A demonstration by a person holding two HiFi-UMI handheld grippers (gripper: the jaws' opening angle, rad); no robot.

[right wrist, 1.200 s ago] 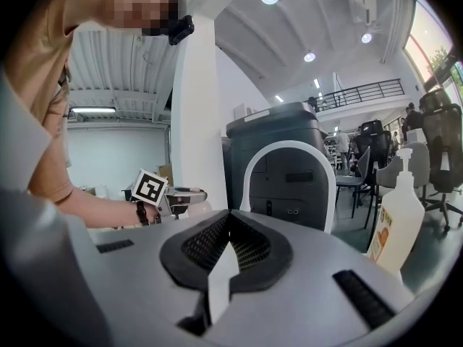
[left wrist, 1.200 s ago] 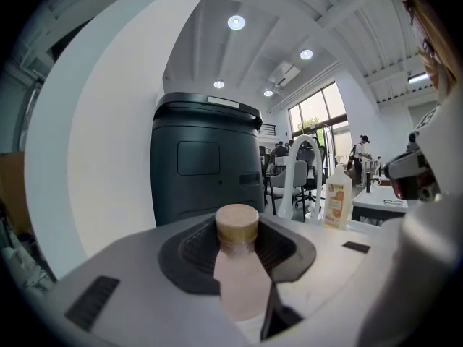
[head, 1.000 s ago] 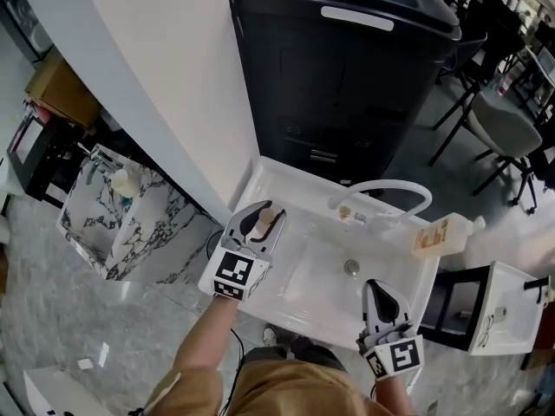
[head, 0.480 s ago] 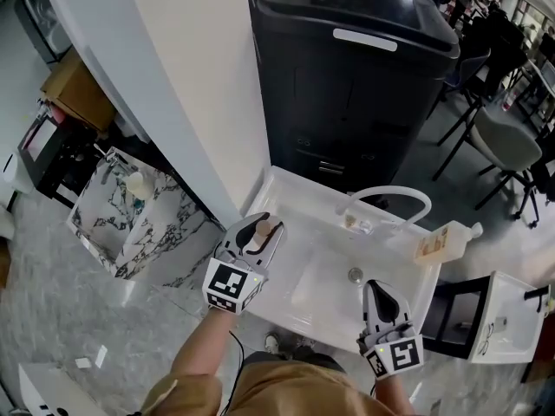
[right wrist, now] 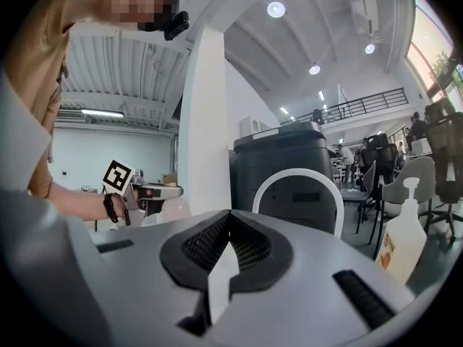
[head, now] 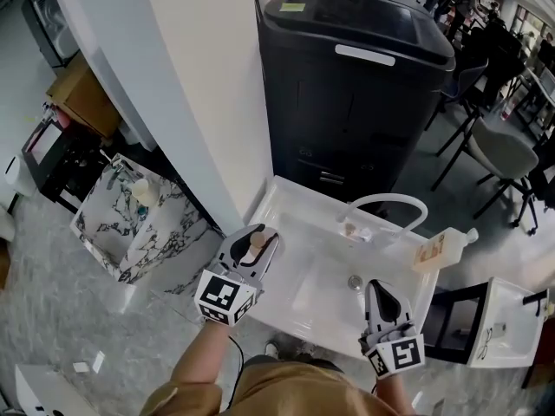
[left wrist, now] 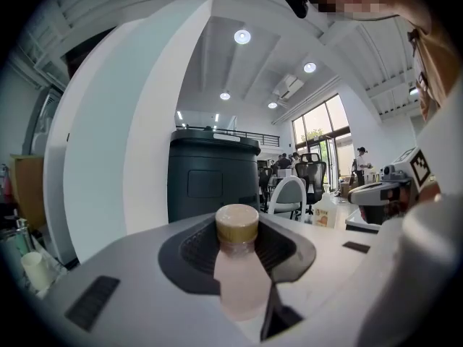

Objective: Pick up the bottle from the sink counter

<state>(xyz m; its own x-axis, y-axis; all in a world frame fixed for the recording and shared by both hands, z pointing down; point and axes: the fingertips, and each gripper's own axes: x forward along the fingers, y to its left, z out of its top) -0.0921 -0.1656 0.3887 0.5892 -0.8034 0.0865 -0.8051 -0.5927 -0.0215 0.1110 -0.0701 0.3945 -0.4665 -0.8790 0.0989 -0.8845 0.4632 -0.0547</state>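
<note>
A small bottle (left wrist: 237,273) with a pale pink body and a tan cap stands upright between the dark pads of my left gripper (left wrist: 237,230), which is shut on it. In the head view this gripper (head: 258,235) holds the bottle (head: 256,243) above the left rim of the white sink counter (head: 279,194). My right gripper (head: 382,296) hovers over the counter's near right corner. Its jaws meet with nothing between them, as the right gripper view (right wrist: 228,246) shows.
A white arched faucet (head: 388,203) and a pump soap bottle (head: 443,248) stand at the sink's back and right. A tall black bin (head: 355,85) rises behind, a white pillar (head: 195,85) to the left. A marble basin (head: 130,224) and office chairs (head: 510,141) flank the area.
My left gripper, with the bottle in it, has drawn slightly back toward the person and to the left of the sink rim. The right gripper has stayed where it was.
</note>
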